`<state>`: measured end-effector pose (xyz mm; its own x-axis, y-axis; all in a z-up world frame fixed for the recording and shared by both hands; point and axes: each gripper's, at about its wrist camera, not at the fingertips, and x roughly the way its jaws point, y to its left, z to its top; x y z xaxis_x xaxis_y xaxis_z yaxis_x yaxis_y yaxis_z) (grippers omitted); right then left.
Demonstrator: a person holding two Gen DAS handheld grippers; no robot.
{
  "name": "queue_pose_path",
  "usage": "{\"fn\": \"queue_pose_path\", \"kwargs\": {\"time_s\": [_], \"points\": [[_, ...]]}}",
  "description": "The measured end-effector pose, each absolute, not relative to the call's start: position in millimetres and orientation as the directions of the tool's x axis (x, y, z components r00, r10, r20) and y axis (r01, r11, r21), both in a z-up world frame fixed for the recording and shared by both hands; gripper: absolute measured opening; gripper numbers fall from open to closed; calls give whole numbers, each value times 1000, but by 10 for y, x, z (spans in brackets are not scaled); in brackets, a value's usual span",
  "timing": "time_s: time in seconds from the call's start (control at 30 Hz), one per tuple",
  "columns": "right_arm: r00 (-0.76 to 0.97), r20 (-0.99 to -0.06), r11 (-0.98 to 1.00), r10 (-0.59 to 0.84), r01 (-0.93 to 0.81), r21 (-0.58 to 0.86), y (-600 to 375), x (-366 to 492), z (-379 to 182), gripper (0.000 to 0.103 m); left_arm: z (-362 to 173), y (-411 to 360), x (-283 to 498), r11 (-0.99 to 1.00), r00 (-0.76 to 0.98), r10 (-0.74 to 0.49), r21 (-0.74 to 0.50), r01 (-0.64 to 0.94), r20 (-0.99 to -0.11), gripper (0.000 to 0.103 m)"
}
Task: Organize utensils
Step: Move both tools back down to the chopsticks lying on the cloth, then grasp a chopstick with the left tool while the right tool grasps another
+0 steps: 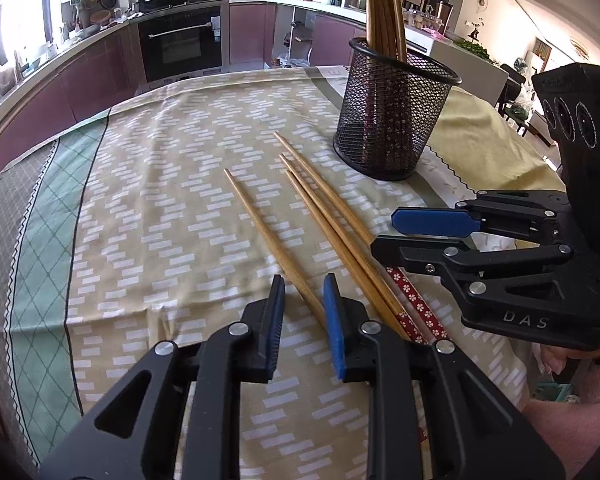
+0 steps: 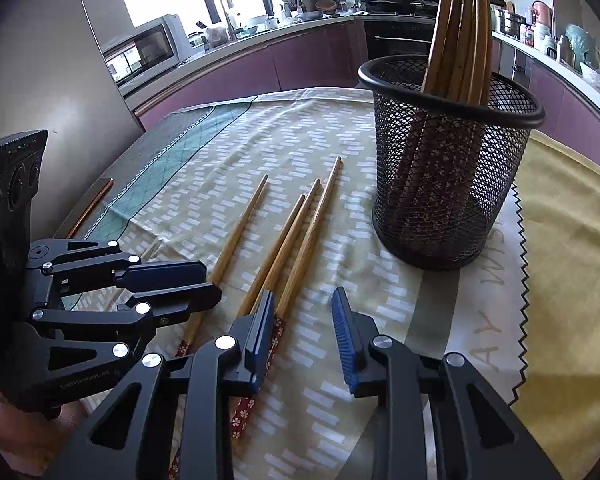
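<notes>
- The left gripper point(image 1: 304, 312) is seen low over the patterned tablecloth point(image 1: 148, 208); its blue-padded jaws are held apart with a narrow gap, and the single chopstick point(image 1: 268, 232) is seen running down between them. Whether the pads are pressed on it cannot be told.
- The three grouped chopsticks point(image 1: 332, 216) are laid side by side just to the right of the single one, their red flower-patterned ends pointed toward the grippers and passed under the left gripper's right finger point(image 1: 336, 324).
- The right gripper point(image 2: 304, 332) is shown beside the group, its jaws parted; no chopstick is pinched between them, and only cloth is seen in the gap. The nearest of the three chopsticks is lain just against the outer side of its left finger point(image 2: 262, 336).
- The black mesh holder point(image 2: 452, 160) is stood upright beyond the right gripper, well apart from it, with further chopsticks point(image 2: 460, 32) stood inside and leaned against its rim.
</notes>
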<state>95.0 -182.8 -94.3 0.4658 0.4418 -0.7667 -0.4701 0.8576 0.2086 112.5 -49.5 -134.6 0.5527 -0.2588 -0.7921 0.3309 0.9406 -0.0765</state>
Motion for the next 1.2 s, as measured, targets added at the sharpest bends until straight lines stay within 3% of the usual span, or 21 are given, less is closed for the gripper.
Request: {"fn": "queue_pose_path", "kwargs": {"time_s": [0.33,0.53,0.67,0.87,1.2], "points": [[497,-781,873,377,-471,122,-1616,1043,-955,28,-1363,-478,1214,941,545,-246,-62,332,-802,29],[508,-773,880,380,-457,132,-1602,1114,-964,26,-1364,-514,1271,946,553,-234,-55,320,-799,19],[512,-769,888,382,-434,152,-1671,1131,-965,14,-1367,-511,1261,950,561,-234,-62,307,-794,15],[492,-757,882,430,-408,236,-1806,1160,-979,6,-1366,-483,1255,958,573,-231,-81,276,-786,9],[496,-720,862,485,-407,301,-1964,1069,-895,6,-1307,-381,1158,961,585,-239,-101,259,-775,7]]}}
